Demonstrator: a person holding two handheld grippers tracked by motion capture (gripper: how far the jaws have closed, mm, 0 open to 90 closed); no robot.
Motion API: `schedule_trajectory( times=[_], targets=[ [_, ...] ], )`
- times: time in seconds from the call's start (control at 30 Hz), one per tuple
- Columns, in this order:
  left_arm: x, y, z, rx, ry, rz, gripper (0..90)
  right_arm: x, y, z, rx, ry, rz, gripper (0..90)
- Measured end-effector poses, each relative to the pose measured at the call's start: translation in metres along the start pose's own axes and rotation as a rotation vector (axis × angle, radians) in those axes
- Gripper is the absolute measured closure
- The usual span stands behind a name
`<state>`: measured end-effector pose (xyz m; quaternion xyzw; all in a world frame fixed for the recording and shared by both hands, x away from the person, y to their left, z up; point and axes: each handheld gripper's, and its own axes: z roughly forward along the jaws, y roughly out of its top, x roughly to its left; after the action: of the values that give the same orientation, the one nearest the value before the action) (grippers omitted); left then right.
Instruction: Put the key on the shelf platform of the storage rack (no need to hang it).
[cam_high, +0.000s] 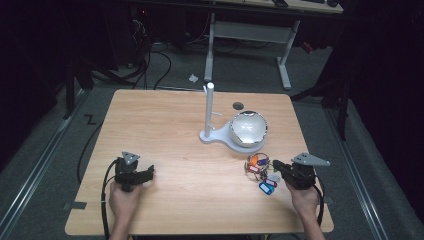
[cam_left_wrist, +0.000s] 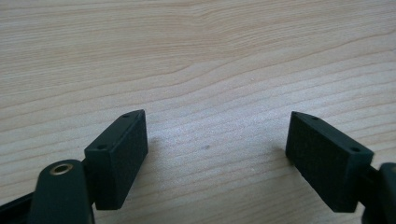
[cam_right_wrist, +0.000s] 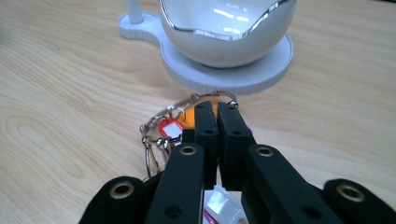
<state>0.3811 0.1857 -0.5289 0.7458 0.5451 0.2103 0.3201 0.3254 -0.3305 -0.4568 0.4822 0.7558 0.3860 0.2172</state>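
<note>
A bunch of coloured key tags (cam_high: 260, 170) on metal rings lies at the table's right front, just before a white bowl with a silver rim (cam_high: 247, 128). My right gripper (cam_high: 276, 166) meets the bunch from the right. In the right gripper view its jaws (cam_right_wrist: 217, 109) are pressed together on a metal ring (cam_right_wrist: 205, 97), with an orange tag (cam_right_wrist: 189, 116) and a red tag (cam_right_wrist: 170, 128) beside the tips and more tags under the gripper. My left gripper (cam_high: 150, 172) rests at the left front, open over bare wood (cam_left_wrist: 217, 140).
The bowl (cam_right_wrist: 229, 28) sits on the round base (cam_right_wrist: 243, 77) of a white stand with an upright pole (cam_high: 209, 107). A dark round hole (cam_high: 238, 105) lies in the tabletop behind it. A desk frame and cables stand beyond the far edge.
</note>
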Motion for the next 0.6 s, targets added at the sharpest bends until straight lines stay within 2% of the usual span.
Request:
schedule_trajectory(
  times=[0.23, 0.4, 0.6],
  targets=[
    [0.0, 0.0, 0.0, 0.0, 0.0, 0.0, 21.3, 0.001, 0.017, -0.01, -0.034, 0.017, -0.004, 88.3],
    [0.0, 0.0, 0.0, -0.001, -0.001, -0.002, 21.3, 0.004, 0.033, -0.019, -0.047, 0.016, -0.04, 88.3],
    [0.0, 0.0, 0.0, -0.001, -0.001, -0.002, 21.3, 0.002, 0.048, -0.031, -0.076, 0.026, -0.051, 88.4]
  ],
)
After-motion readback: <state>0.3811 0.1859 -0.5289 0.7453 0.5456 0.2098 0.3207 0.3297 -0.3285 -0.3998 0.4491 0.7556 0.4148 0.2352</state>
